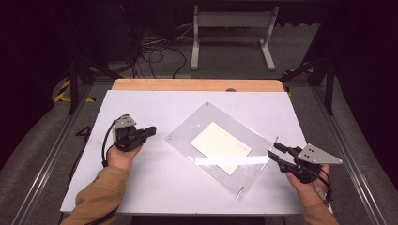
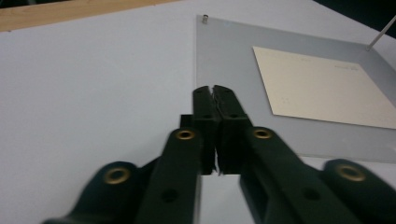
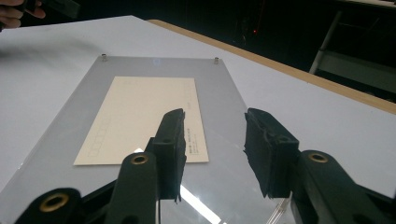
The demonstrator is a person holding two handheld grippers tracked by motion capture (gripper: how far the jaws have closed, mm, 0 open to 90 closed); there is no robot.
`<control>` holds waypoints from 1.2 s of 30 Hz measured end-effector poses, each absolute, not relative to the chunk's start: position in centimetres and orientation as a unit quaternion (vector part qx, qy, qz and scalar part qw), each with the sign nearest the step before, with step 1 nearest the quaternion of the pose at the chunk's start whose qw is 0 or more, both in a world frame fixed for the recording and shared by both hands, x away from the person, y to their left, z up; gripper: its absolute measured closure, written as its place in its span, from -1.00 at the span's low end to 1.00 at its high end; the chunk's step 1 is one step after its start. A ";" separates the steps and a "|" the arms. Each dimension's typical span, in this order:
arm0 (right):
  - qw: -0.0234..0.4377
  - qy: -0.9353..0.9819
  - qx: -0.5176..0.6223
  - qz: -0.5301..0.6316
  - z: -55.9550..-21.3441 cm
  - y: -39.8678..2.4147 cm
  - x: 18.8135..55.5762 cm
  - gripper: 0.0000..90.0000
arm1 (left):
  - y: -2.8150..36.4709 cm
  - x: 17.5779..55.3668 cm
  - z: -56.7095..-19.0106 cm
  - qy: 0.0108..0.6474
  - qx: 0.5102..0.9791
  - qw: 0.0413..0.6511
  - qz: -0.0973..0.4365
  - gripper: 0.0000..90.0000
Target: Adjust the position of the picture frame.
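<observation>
White matte desk [image 1: 155, 187], wooden far edge | clear glossy rectangular acrylic sheet [image 1: 187, 131] over cream card [image 1: 220, 146] | left tongs [image 1: 151, 130] together, empty | right tongs [image 1: 272, 155] apart at sheet's corner

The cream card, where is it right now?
In the high view the cream card lies under the clear acrylic plate at mid-table, between the left gripper and right gripper.

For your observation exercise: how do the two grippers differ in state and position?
The left gripper has its jaws shut with nothing between them; the right gripper has its jaws apart. The left gripper is over the bare white table beside the clear plate; the right gripper is at the plate's edge. Both are black and hand-held.
</observation>
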State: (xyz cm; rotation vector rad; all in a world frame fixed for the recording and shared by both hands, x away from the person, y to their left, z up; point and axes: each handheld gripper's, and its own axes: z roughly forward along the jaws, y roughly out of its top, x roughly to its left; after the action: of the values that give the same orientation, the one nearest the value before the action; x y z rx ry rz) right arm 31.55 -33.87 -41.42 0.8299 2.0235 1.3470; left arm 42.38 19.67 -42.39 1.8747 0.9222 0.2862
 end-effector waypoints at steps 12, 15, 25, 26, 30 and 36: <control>0.266 0.777 0.350 0.450 -41.6 -34.7 31.0 0.75 | 17.4 47.1 -44.5 0.406 0.808 0.425 0.049 0.99; 0.260 0.781 0.360 0.439 -41.8 -34.9 31.0 0.85 | 16.9 47.7 -45.0 0.409 0.816 0.404 0.052 0.99; 0.226 0.798 0.376 0.413 -42.5 -35.0 31.1 0.99 | 15.4 48.8 -45.8 0.403 0.836 0.370 0.044 0.99; 0.225 0.798 0.377 0.413 -42.5 -35.0 31.1 0.99 | 15.3 48.8 -45.8 0.403 0.836 0.370 0.041 0.99; 0.223 0.798 0.382 0.410 -42.5 -35.1 31.0 0.99 | 15.2 48.7 -45.7 0.401 0.839 0.367 0.044 0.99; 0.213 0.797 0.399 0.399 -42.7 -35.4 31.3 0.99 | 14.9 48.1 -45.5 0.381 0.852 0.360 0.014 1.00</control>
State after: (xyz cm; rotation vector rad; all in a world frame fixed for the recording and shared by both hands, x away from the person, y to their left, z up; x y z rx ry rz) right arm 31.32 -35.42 -42.68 1.1083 2.2130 1.1079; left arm 48.13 14.92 -45.53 2.1963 0.9811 0.0356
